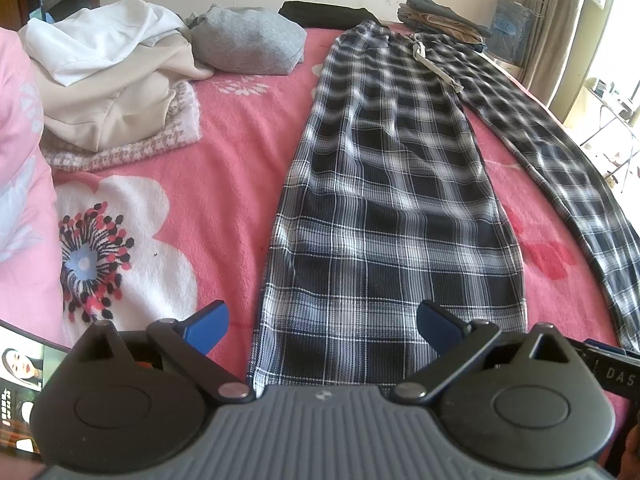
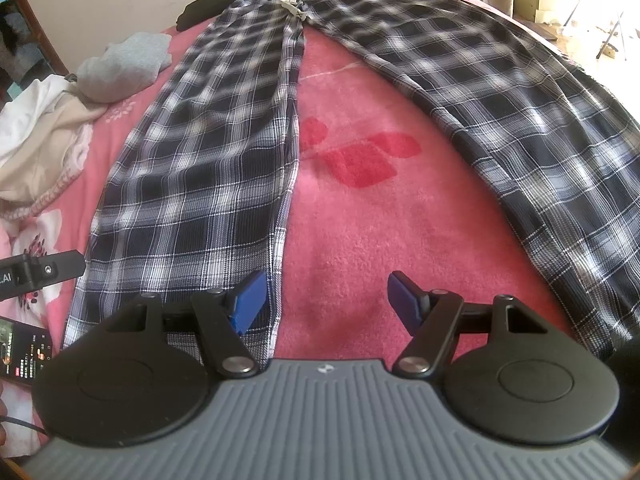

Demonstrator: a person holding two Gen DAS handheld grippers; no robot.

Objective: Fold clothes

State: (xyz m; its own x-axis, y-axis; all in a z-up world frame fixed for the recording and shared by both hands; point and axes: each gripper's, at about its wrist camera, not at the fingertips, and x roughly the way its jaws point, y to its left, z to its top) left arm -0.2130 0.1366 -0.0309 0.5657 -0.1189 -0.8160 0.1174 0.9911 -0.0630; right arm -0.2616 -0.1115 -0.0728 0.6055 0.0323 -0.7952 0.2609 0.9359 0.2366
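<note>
Black-and-white plaid trousers (image 1: 384,184) lie flat on the pink bed, legs spread in a V, waistband and grey drawstring (image 1: 430,60) at the far end. My left gripper (image 1: 322,330) is open, hovering over the hem of the left leg. My right gripper (image 2: 326,300) is open above the pink blanket between the legs, its left fingertip (image 2: 250,304) over the inner hem edge of the left leg (image 2: 200,168). The right leg (image 2: 520,112) runs off to the right.
A pile of white, beige and grey clothes (image 1: 120,68) sits at the left on the pink floral blanket (image 1: 216,168). Folded dark garments (image 1: 440,20) lie by the far wall. A phone (image 2: 24,348) lies at the near left. The bed edge curves along the right.
</note>
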